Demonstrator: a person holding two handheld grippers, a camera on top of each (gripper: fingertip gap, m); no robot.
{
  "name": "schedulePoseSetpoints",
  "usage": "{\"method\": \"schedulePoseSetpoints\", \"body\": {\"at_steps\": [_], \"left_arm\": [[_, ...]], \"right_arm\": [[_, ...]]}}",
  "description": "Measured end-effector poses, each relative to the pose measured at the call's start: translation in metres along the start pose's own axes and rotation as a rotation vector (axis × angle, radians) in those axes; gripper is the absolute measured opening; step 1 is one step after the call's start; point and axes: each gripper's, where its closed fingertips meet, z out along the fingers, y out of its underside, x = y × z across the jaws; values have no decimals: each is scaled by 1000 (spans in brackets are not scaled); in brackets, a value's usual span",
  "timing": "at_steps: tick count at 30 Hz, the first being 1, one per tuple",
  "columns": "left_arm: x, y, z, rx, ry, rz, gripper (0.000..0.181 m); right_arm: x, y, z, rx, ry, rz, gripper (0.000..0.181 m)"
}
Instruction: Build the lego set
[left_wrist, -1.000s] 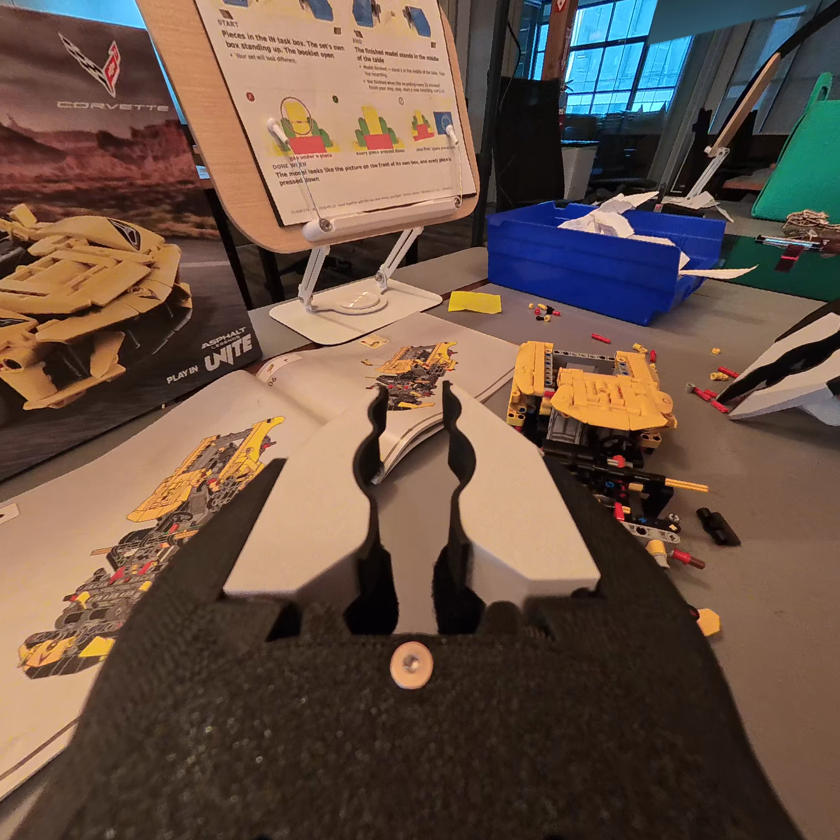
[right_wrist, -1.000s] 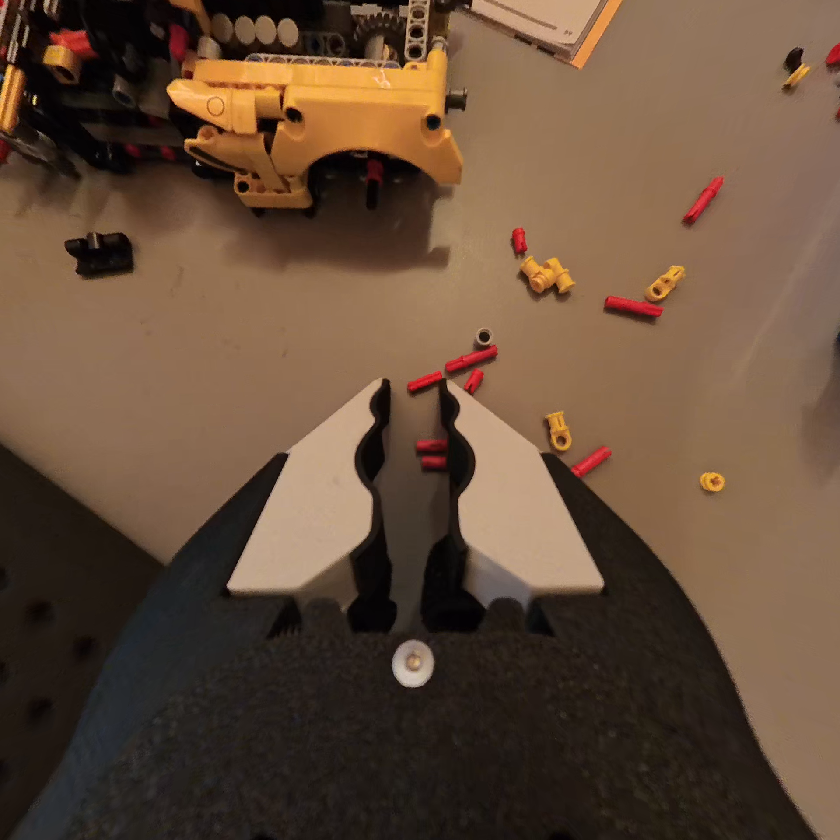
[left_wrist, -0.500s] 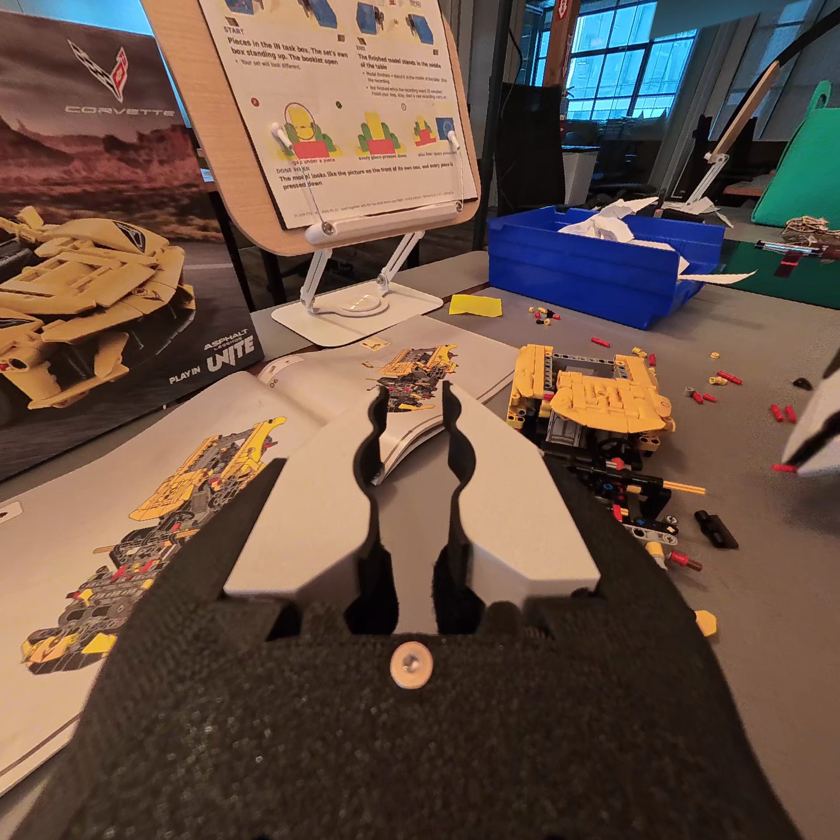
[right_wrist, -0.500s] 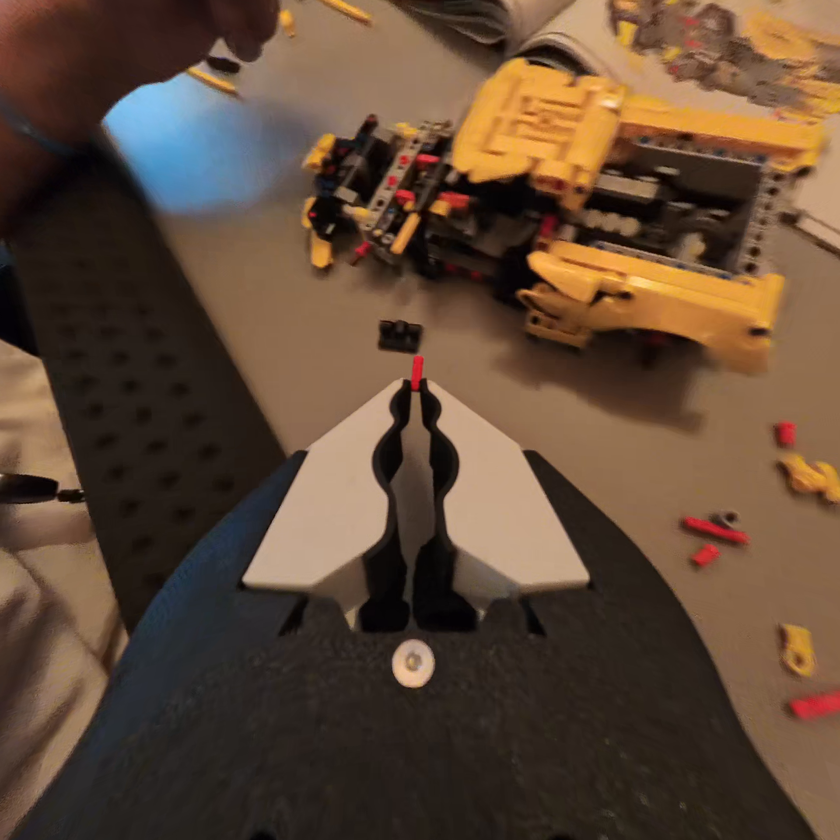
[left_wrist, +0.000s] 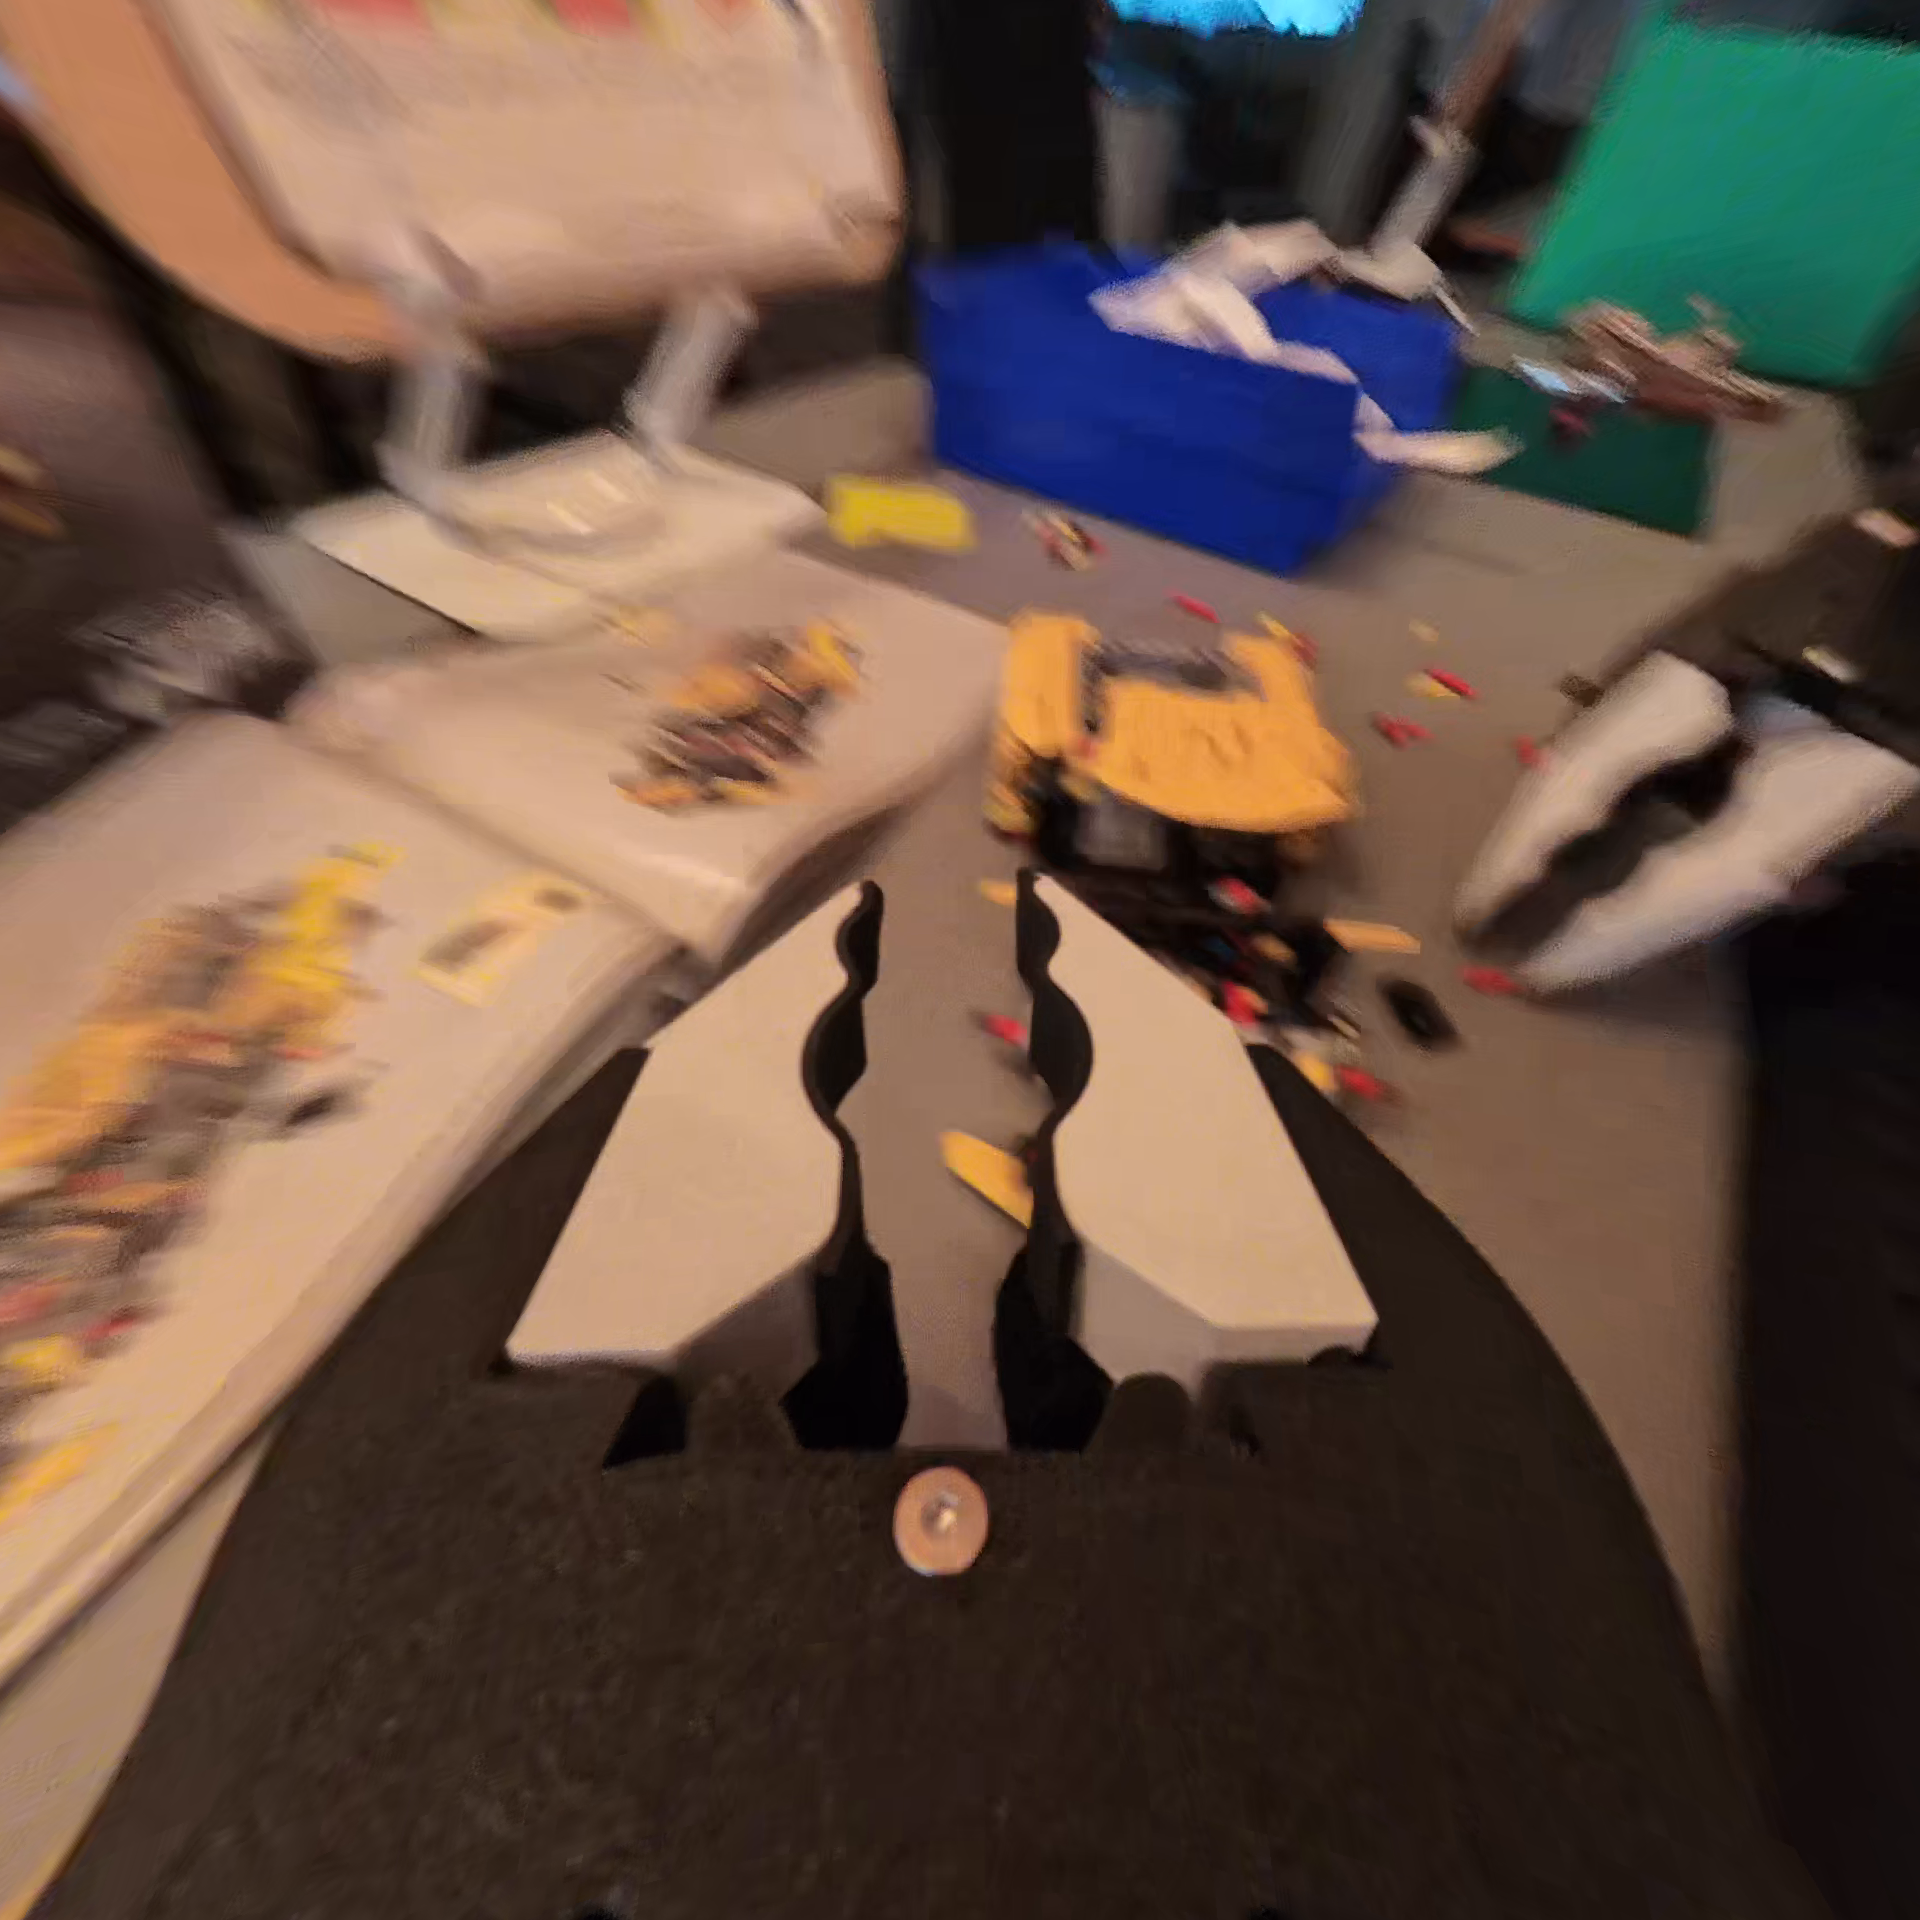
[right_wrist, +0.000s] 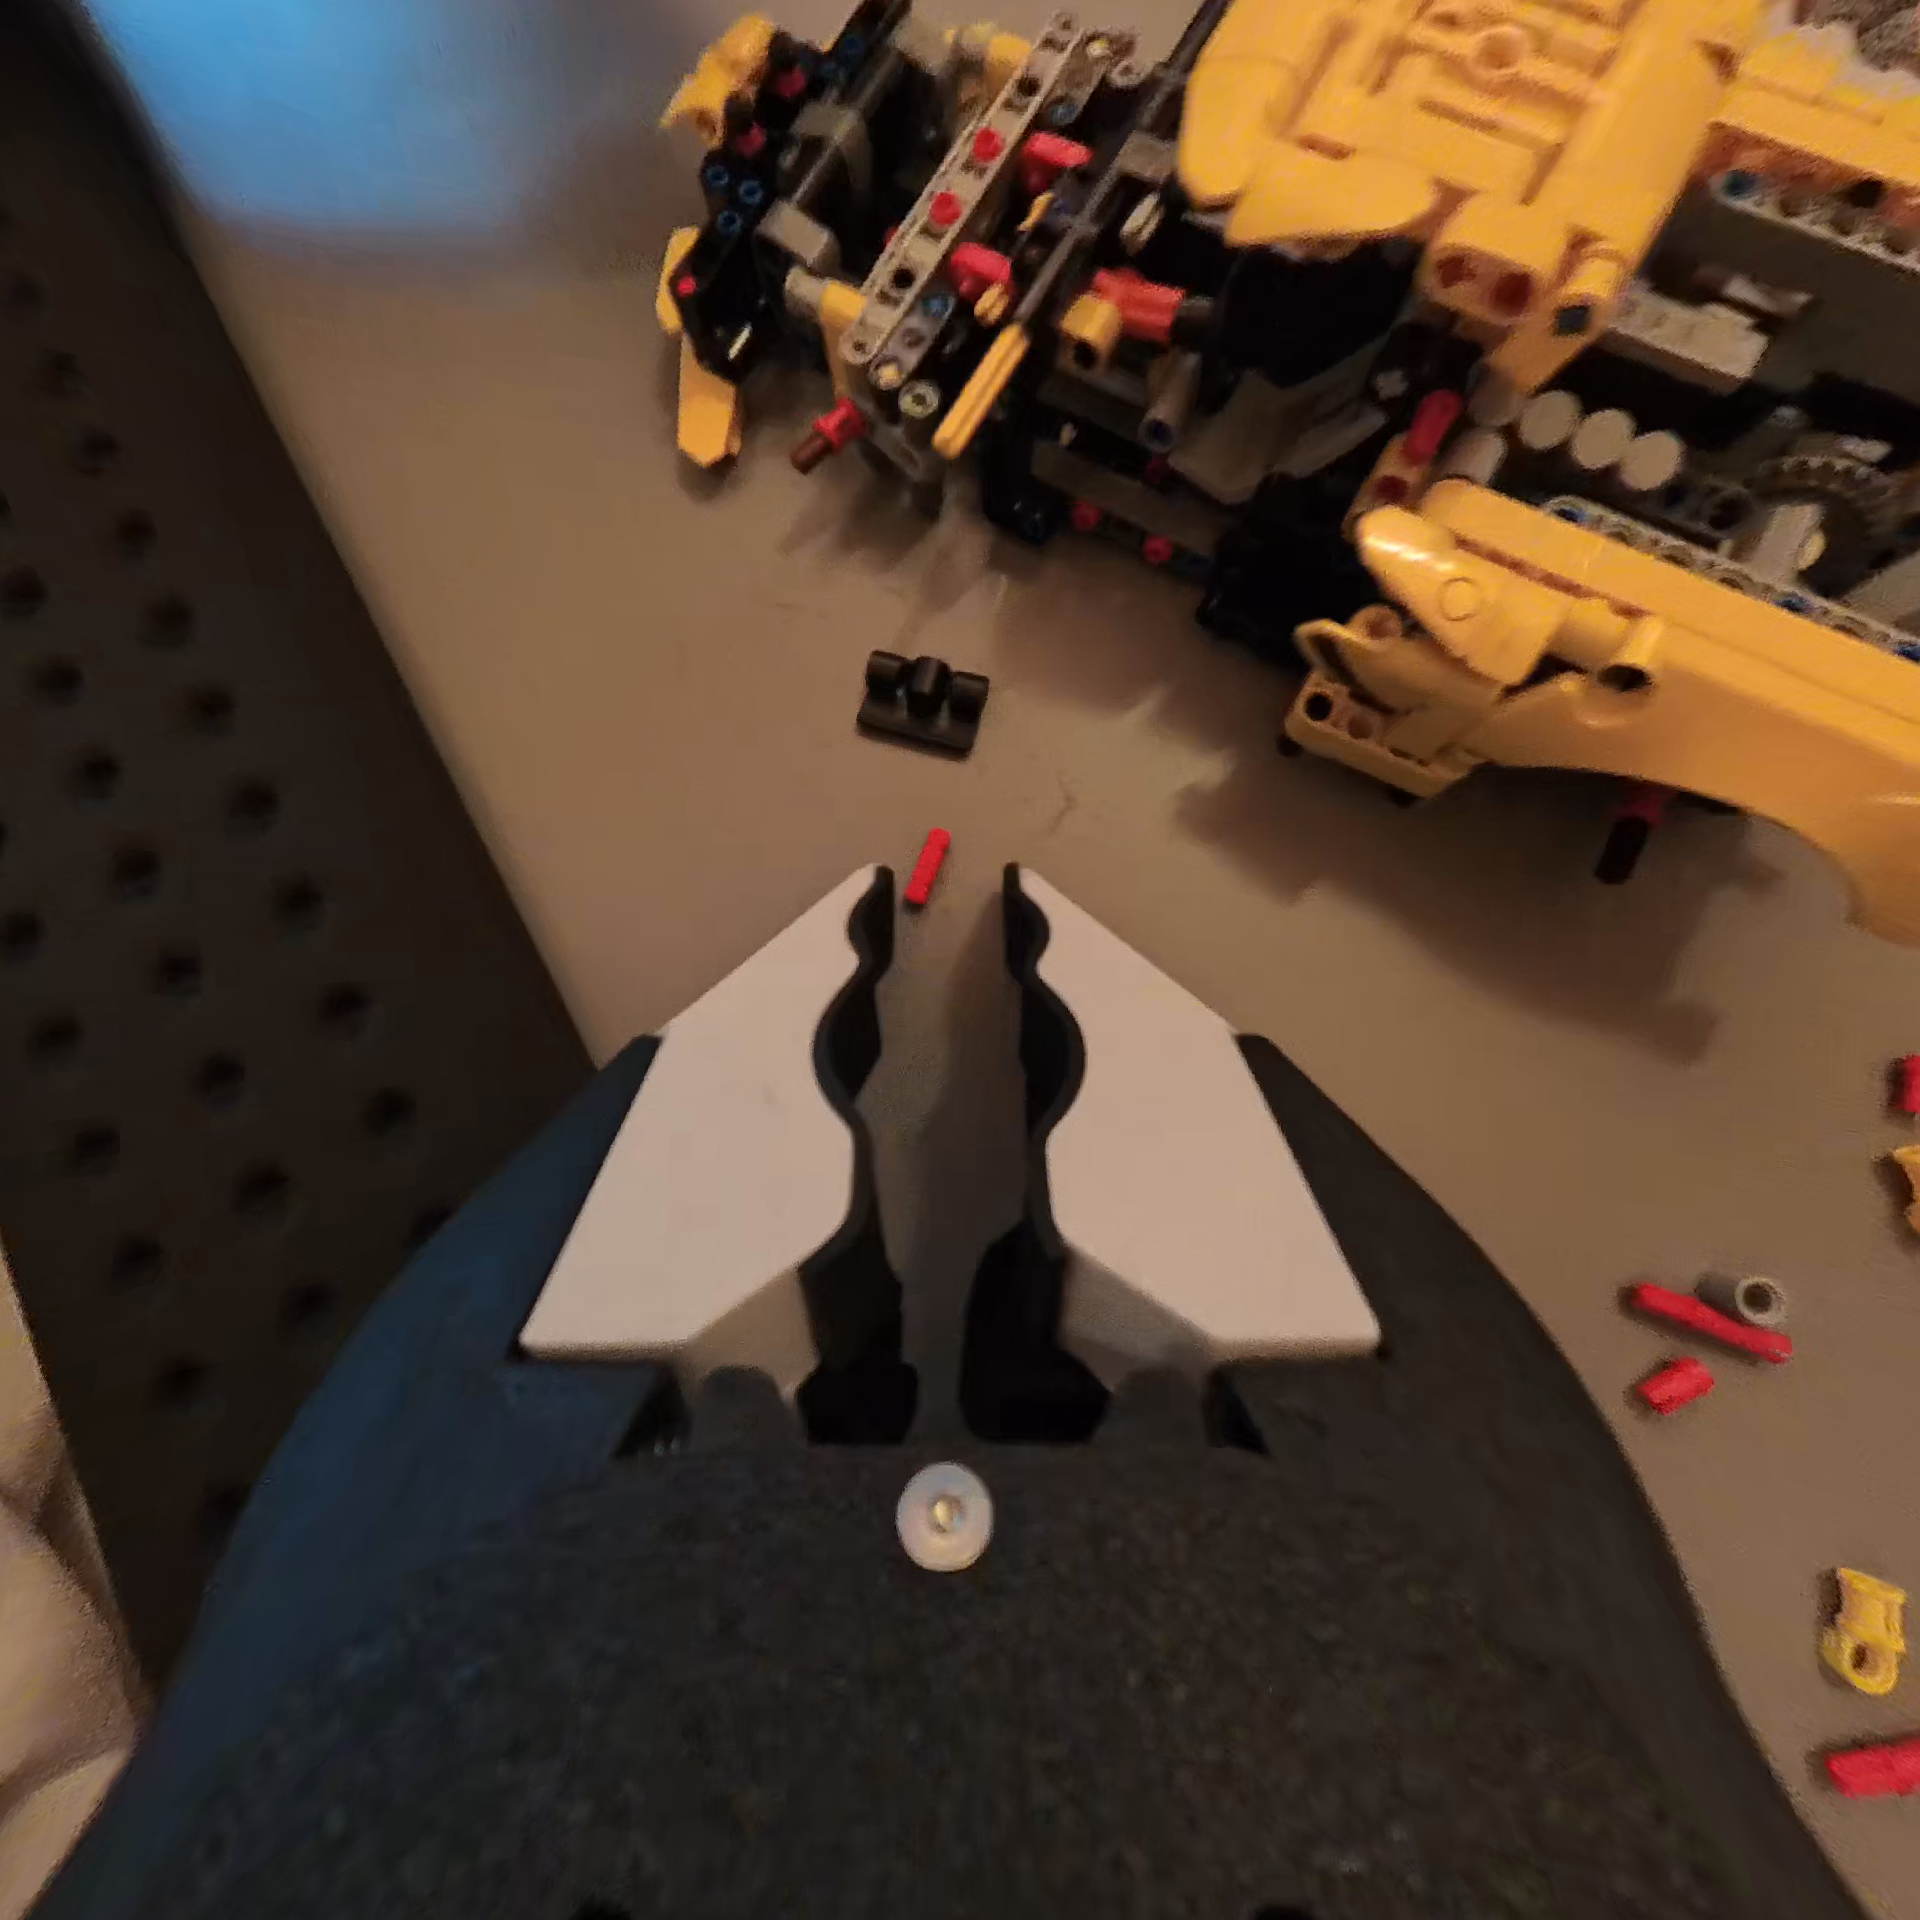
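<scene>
Both tongs, right (right_wrist: 945, 883) and left (left_wrist: 945, 899), are spread and empty, the small red pin (right_wrist: 927, 865) lying on the grey surface (right_wrist: 623, 675) just before the right tips, near the half-built yellow car (right_wrist: 1455, 364), probably to be picked.

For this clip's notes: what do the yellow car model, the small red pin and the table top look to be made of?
Yellow car model: moulded plastic, glossy, with highlights on its curved panels.
Small red pin, just beyond the right claw: likely the same hard plastic, smooth and evenly coloured.
Table top: smooth matte grey-beige, possibly laminate; the material is uncertain.
</scene>
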Motion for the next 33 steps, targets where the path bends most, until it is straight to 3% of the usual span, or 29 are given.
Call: {"method": "schedulePoseSetpoints", "body": {"at_steps": [3, 5, 8, 9, 10, 14, 17, 20, 25, 27, 30, 33], "left_arm": [[44, 26, 0, -157, 217, -82, 53], [59, 32, -1, -185, 210, -17, 60], [65, 48, 4, -289, 157, 81, 72], [65, 54, 5, -320, 138, 108, 78], [64, 59, 7, -345, 128, 128, 81], [66, 76, 9, -395, 147, 128, 84], [58, 80, 6, -426, 123, 135, 82], [44, 87, -10, -479, 106, 158, 80], [-18, 94, -41, -535, -57, 151, 79], [-34, 96, -47, -561, -103, 154, 79], [-44, 88, -52, -567, -186, 192, 79], [-40, 86, -53, -563, -247, 261, 78]], "right_arm": [[22, -18, -11, 98, 32, 50, 43], [45, -35, -17, 155, 130, 47, 55], [76, -49, -16, 181, 277, 72, 50], [88, -50, -17, 188, 344, 93, 68], [94, -48, -15, 187, 375, 108, 76], [93, -58, -7, 253, 398, 171, 90], [90, -62, 0, 221, 439, 158, 84], [74, -79, 13, 246, 388, 164, 79], [49, -109, 35, 284, 262, 186, 79], [47, -114, 23, 312, 216, 221, 81], [76, -66, -44, 279, 383, 301, 75], [122, 41, -131, 186, 695, 454, 49]]}}
